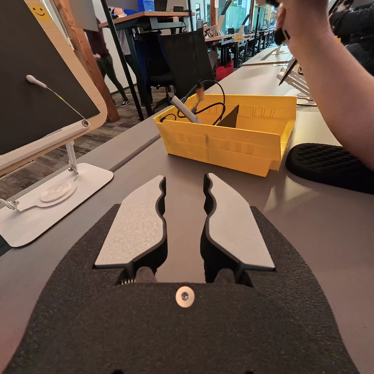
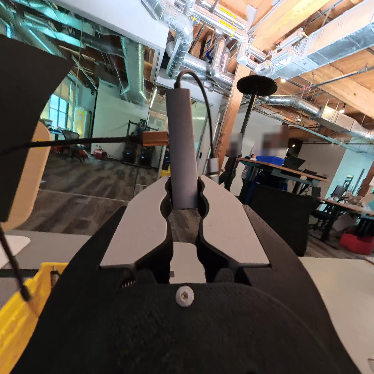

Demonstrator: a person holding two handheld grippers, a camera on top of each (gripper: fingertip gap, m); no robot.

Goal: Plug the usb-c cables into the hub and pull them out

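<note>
Hub (image 2: 183, 153) held upright, pinched in the right gripper (image 2: 184, 194), has one copper-ended cable (image 2: 154, 138) plugged in; left gripper (image 1: 184, 194) waits empty, jaws parted, so unplugging remains

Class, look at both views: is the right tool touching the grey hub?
Touching. The right wrist view shows the right tool closed on the grey hub, both fingers pressing its lower end.

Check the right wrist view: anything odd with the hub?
Nothing damaged. The right gripper pinches the grey stick-shaped hub only at its near end; its thin black lead loops over, silver metal plug dangling loose beside it.
</note>
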